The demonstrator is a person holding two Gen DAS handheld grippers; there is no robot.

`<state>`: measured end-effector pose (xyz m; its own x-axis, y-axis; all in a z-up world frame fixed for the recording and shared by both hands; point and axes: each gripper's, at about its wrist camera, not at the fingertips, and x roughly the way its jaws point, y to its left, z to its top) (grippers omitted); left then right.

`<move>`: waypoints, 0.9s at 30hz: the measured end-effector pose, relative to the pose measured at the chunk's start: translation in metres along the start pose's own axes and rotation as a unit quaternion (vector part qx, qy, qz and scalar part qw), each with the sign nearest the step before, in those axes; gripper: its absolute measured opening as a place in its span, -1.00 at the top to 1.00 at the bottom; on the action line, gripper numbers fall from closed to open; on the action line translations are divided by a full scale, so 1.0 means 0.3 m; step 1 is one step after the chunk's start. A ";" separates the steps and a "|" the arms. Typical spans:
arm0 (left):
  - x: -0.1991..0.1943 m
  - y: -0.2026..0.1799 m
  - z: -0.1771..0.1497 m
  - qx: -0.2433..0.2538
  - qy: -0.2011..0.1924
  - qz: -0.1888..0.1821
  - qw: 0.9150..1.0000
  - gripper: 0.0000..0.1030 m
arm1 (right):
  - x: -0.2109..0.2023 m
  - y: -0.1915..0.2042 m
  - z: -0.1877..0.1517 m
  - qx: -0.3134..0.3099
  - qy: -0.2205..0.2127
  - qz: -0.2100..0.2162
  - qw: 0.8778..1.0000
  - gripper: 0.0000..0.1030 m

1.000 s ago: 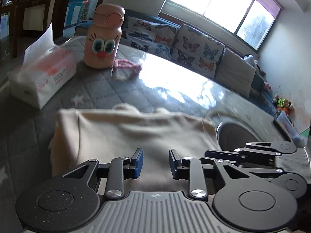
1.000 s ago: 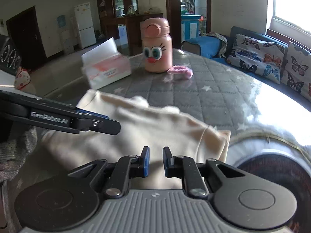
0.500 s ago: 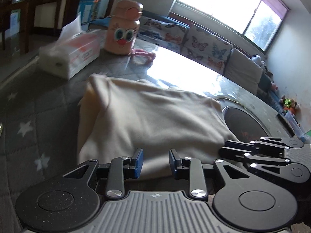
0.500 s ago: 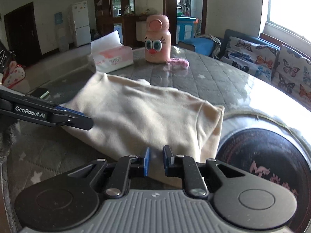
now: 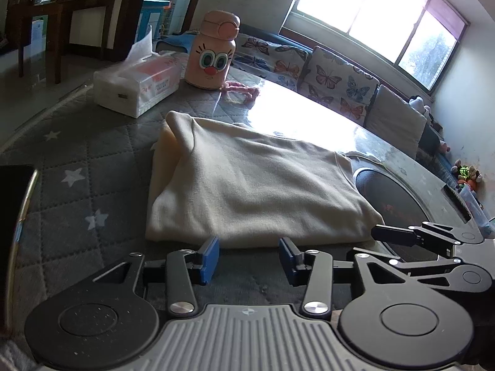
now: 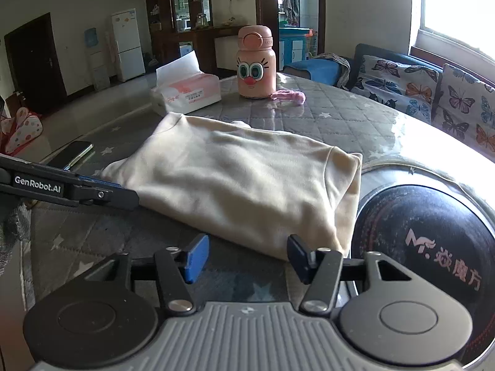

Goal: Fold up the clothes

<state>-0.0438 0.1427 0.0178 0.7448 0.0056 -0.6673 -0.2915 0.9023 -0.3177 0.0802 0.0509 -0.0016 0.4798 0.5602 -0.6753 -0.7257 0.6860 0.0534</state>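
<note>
A cream garment (image 5: 247, 185) (image 6: 241, 182) lies folded into a rough rectangle on the grey quilted table cover (image 5: 77, 185). My left gripper (image 5: 249, 258) hovers just short of its near edge; its jaws are opening and hold nothing. Over the garment's near right corner, my right gripper (image 6: 244, 258) also has its jaws opening, with only the hem behind the gap and no cloth pinched. The right gripper's fingers (image 5: 399, 235) show at the right of the left wrist view. The left gripper's fingers (image 6: 102, 193) cross the left of the right wrist view.
A pink cartoon-face bottle (image 5: 215, 52) (image 6: 256, 61), a tissue pack (image 5: 139, 83) (image 6: 185, 92) and a pink strap (image 6: 289, 96) stand beyond the garment. A phone (image 6: 72, 153) lies to the left. A dark round hob (image 6: 427, 235) sits right of the garment. A sofa lies behind.
Both grippers let go of the garment's near edge, opened wider and drew back toward me. The garment now lies flat on the table, farther from both cameras.
</note>
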 end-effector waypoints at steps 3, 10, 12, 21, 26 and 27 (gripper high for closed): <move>-0.016 -0.006 -0.009 0.002 -0.001 0.009 1.000 -0.14 | -0.016 0.008 -0.016 0.003 -0.001 -0.001 1.000 -0.27; -0.040 -0.047 -0.042 0.019 -0.004 0.028 0.999 -0.57 | -0.042 0.026 -0.057 0.011 -0.003 -0.001 1.000 -0.66; -0.046 -0.061 -0.052 0.024 -0.006 0.033 0.999 -0.70 | -0.049 0.029 -0.068 0.014 -0.003 -0.002 1.000 -0.68; -0.078 -0.110 -0.098 0.052 -0.022 0.055 0.997 -0.98 | -0.088 0.037 -0.111 0.024 -0.002 -0.018 1.000 -0.93; -0.095 -0.128 -0.120 0.064 -0.026 0.062 0.996 -1.00 | -0.101 0.043 -0.128 0.029 0.001 -0.024 0.999 -1.00; -0.099 -0.129 -0.124 0.065 -0.028 0.065 0.995 -1.00 | -0.102 0.045 -0.131 0.028 0.002 -0.025 0.999 -1.00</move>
<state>-0.0769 0.0916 0.0250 0.7388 0.1470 -0.6577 -0.3108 0.9403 -0.1390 0.0363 0.0248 -0.0089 0.5136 0.5227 -0.6805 -0.6716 0.7385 0.0603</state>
